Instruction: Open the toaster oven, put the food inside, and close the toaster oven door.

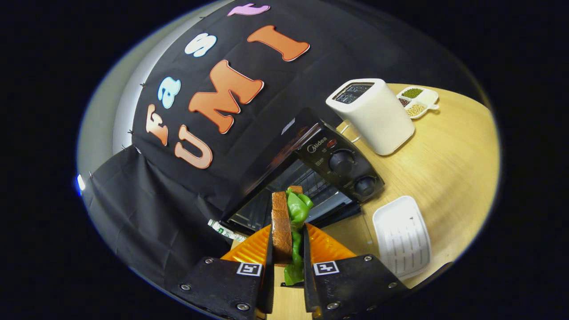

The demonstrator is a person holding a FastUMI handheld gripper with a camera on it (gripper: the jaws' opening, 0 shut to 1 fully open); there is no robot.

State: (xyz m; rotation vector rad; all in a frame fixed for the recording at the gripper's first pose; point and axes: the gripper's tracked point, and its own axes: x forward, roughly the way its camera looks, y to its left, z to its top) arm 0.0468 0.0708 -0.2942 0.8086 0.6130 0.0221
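Sandwich is sitting clamped in the tool, both fingers closed onto it, one on each bread face, with the green lettuce leaf squeezed in the middle and hanging out below the grip. I am holding it on edge, which I judge keeps the layers pressed together so the filling is not sliding out.

Toaster oven is lying just beyond the sandwich, door already down, and its wire rack is showing inside the cavity. The whole view is rolled, so the bench is appearing tilted. The oven's control panel with two knobs is on the right of the opening. I am lining the sandwich up with the cavity mouth, so I read this as the insertion step: opening done, food not yet on the rack, door closing to follow.

White pop-up toaster is standing far right of the oven, with a divided dish of beans behind it. White tray is lying near right, well clear of my path.

Risk as I judge it: the sandwich catching the top of the opening going in.
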